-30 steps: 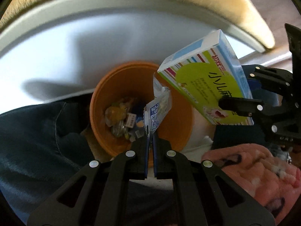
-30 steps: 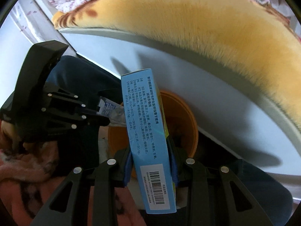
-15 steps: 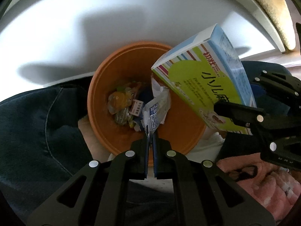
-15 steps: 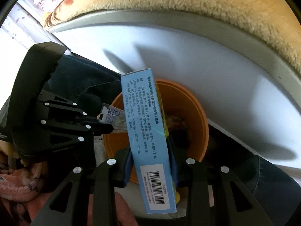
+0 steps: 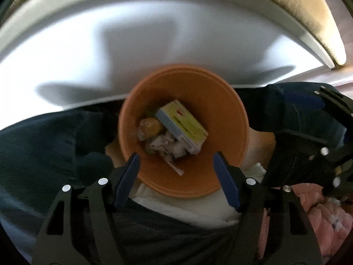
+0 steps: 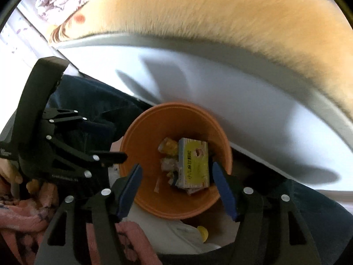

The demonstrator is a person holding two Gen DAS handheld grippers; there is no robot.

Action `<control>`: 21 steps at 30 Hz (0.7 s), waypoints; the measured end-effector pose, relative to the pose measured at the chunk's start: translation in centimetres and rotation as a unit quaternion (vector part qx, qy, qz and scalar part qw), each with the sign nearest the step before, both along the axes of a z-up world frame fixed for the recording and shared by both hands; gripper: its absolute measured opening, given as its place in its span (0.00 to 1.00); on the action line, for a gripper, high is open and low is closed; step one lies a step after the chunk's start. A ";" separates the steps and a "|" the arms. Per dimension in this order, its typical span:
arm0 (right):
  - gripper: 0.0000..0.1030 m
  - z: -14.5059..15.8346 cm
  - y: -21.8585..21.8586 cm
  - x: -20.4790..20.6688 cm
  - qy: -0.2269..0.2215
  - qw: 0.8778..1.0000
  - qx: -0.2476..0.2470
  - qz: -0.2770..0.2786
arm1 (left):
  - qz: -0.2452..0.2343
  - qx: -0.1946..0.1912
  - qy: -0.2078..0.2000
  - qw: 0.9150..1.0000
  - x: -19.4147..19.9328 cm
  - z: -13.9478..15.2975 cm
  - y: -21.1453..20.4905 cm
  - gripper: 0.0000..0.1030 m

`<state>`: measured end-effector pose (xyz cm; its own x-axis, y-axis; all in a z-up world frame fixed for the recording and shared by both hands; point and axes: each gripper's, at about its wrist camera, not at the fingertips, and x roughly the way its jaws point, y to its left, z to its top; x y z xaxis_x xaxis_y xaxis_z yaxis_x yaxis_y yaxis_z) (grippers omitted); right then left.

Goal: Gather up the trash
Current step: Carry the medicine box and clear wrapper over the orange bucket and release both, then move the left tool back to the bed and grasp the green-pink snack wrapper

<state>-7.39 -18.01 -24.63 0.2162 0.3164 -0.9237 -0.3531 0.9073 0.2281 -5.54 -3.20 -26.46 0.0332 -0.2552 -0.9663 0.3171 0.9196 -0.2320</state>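
Note:
An orange bin stands on the floor below both grippers; it also shows in the right wrist view. A blue and green box lies inside it on several crumpled wrappers; the box also shows in the right wrist view. My left gripper is open and empty above the bin's near rim. My right gripper is open and empty above the bin. In the left wrist view the right gripper's body is at the right edge.
A white bed frame panel rises just behind the bin, with a tan furry blanket on top. Dark jeans lie on both sides of the bin. A pink fleece cloth is at the near side.
Both grippers opened. The box dropped from the right gripper and the wrapper from the left gripper into the orange bin.

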 end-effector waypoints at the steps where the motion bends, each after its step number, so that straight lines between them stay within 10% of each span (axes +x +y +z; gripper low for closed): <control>1: 0.63 0.5 -0.3 -0.1 -0.007 1.000 0.000 0.000 | -0.002 -0.001 -0.009 1.000 0.0 0.7 0.1 0.66; 7: 0.65 6.4 -2.2 -0.9 -0.079 0.997 0.020 -0.002 | -0.029 -0.060 -0.109 0.992 0.3 8.1 0.5 0.69; 11: 0.72 10.8 -3.8 -0.4 -0.139 0.988 0.056 -0.018 | -0.054 -0.105 -0.214 0.970 2.1 13.7 -0.2 0.76; 21: 0.76 13.8 -7.9 3.3 -0.188 0.976 0.081 -0.079 | -0.018 -0.171 -0.270 0.947 19.4 18.9 -4.6 0.78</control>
